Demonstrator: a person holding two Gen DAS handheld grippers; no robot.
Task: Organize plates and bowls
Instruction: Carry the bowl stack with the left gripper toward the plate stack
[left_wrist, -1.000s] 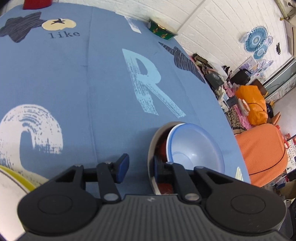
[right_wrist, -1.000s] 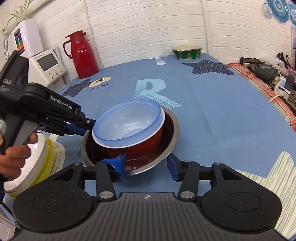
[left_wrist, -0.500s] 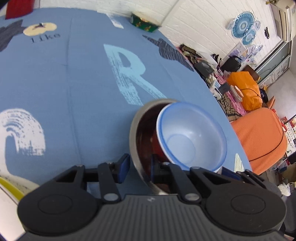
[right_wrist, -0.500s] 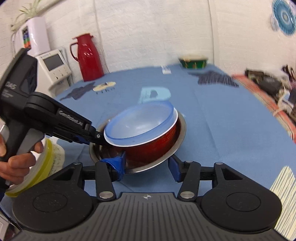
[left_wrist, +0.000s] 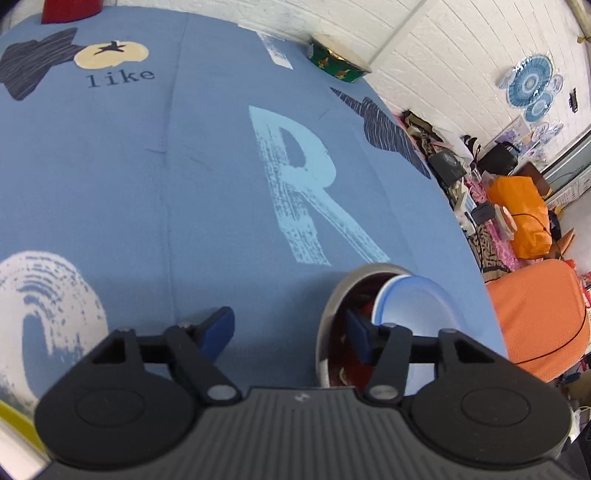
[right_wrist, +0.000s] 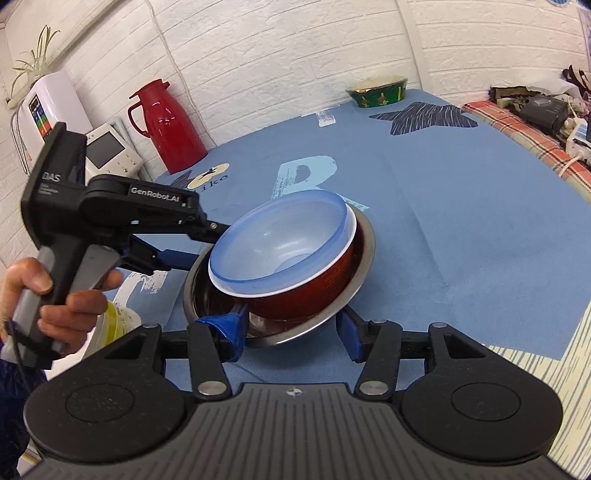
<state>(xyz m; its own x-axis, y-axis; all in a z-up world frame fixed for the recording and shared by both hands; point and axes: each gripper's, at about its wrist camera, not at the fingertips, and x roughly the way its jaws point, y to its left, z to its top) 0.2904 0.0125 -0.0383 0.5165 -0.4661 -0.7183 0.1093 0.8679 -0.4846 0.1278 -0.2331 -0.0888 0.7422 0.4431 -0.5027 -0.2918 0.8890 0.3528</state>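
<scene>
A translucent blue bowl (right_wrist: 284, 243) sits nested in a red bowl (right_wrist: 310, 291), which sits in a steel bowl (right_wrist: 354, 273) on the blue tablecloth (right_wrist: 461, 206). My right gripper (right_wrist: 288, 330) is open, with the steel bowl's near rim between its fingers. My left gripper (right_wrist: 197, 242), held by a hand (right_wrist: 55, 295), is open at the stack's left side. In the left wrist view the left gripper (left_wrist: 288, 330) straddles the steel bowl's rim (left_wrist: 327, 317): the right finger is inside the bowl and the left finger is over the cloth. The blue bowl (left_wrist: 413, 306) shows beyond it.
A stack of yellow and white plates (right_wrist: 120, 317) stands at the near left, below the hand. A red thermos (right_wrist: 170, 129), a white appliance (right_wrist: 107, 151) and a green patterned bowl (right_wrist: 378, 94) stand along the back wall. The table edge and clutter (right_wrist: 535, 107) lie to the right.
The left gripper's fingers, close on the steel bowl's rim half a second ago, have spread wide and let go. The right gripper stays open at the near rim.
</scene>
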